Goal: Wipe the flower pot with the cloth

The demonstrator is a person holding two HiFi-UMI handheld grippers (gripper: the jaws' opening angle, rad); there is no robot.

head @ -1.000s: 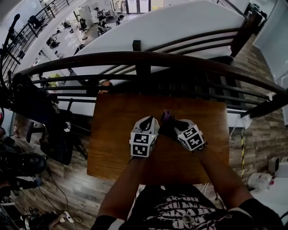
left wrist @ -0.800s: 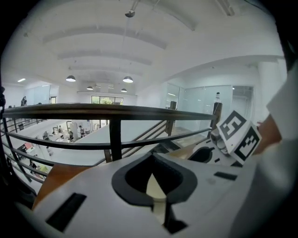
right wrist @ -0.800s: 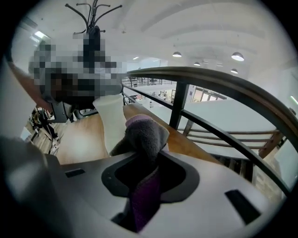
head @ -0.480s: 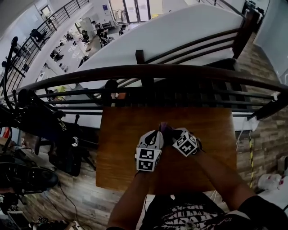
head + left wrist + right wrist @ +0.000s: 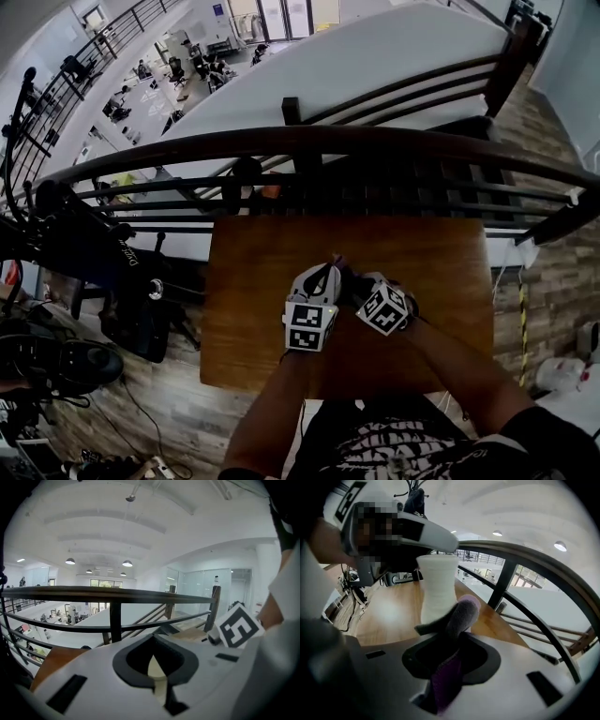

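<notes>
Now my left gripper (image 5: 328,272) clamps the pot's (image 5: 437,588) rim mid-table (image 5: 246,281), at my twelve o'clock, steadying it, while my right gripper (image 5: 449,630) pinches the cloth (image 5: 461,615) at its four o'clock, ready to rub.

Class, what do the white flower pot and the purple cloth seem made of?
The white flower pot: probably ceramic or plastic, matt; even surface, no shine. The purple cloth: soft napped fabric, perhaps microfibre; fuzzy surface, folds limply.

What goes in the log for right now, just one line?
left gripper: shut on flower pot | right gripper: shut on purple cloth | cloth: at pot's side
</notes>
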